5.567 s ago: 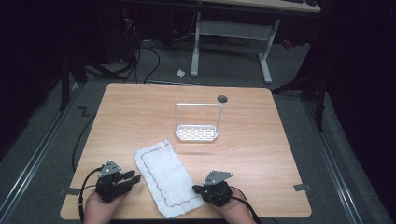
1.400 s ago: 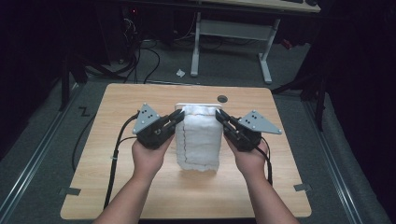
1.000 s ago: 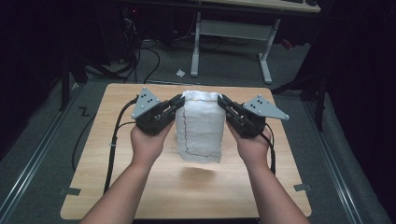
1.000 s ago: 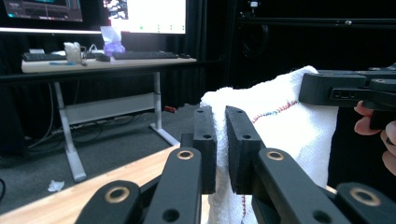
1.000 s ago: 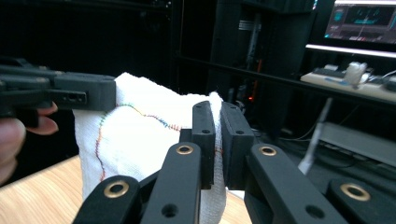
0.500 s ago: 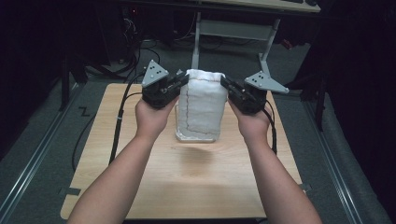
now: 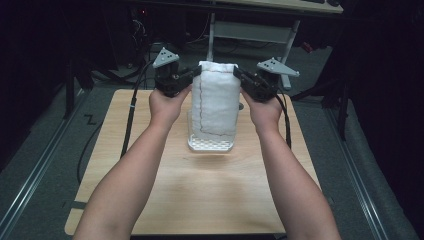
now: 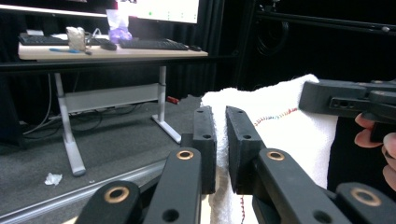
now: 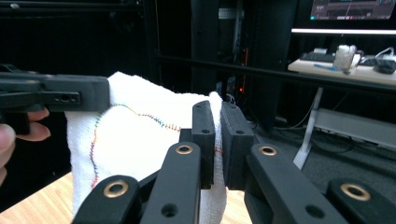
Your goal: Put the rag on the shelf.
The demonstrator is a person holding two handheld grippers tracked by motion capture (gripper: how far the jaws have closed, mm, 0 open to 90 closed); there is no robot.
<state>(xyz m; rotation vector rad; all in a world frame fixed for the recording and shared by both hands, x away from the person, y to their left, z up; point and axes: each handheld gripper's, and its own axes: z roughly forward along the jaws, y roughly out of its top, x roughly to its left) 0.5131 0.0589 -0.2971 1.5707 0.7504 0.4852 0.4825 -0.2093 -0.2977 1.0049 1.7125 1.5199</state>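
A white towel (image 7: 216, 100) hangs stretched above the small rack (image 7: 210, 145) on the table (image 7: 200, 185), its top corners pinched by the left gripper (image 7: 192, 74) and right gripper (image 7: 239, 75), apparently about to be draped there, the rack's tray seemingly empty.

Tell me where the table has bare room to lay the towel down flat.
The near half of the table, between the rack and the front edge, is bare but crossed by both forearms. Narrower strips lie left and right of the rack. The middle far part is crowded: the rack sits there with the towel hanging over it.
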